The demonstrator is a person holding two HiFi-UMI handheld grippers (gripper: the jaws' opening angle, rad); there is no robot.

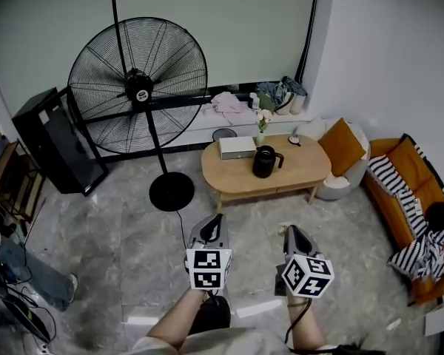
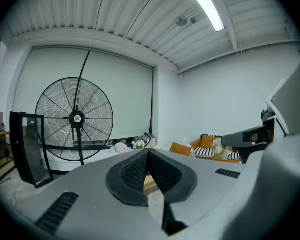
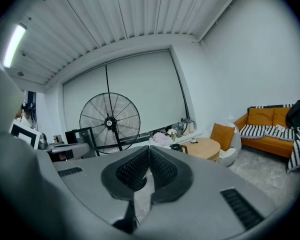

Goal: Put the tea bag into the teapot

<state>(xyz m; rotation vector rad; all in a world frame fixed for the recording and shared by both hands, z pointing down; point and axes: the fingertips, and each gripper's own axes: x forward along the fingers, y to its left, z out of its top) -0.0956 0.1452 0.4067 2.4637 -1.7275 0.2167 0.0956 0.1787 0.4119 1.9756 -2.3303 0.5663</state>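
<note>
The black teapot [image 1: 266,161] stands on the oval wooden table [image 1: 296,174] across the room, and shows small in the right gripper view [image 3: 178,147]. Next to it lie a white box [image 1: 237,147] and a small pale item [image 1: 294,140]; I cannot make out a tea bag. My left gripper [image 1: 216,219] and right gripper [image 1: 290,230] hang side by side over the floor, well short of the table. In the left gripper view the left gripper [image 2: 148,154] has its jaw tips together with nothing between them, and so does the right gripper [image 3: 149,149] in its own view.
A large black standing fan [image 1: 138,87] rises left of the table, with its round base [image 1: 171,191] on the tiled floor. An orange sofa [image 1: 414,198] with striped cloth lines the right wall. A white seat with an orange cushion [image 1: 340,146] adjoins the table. A black cabinet [image 1: 55,139] stands at left.
</note>
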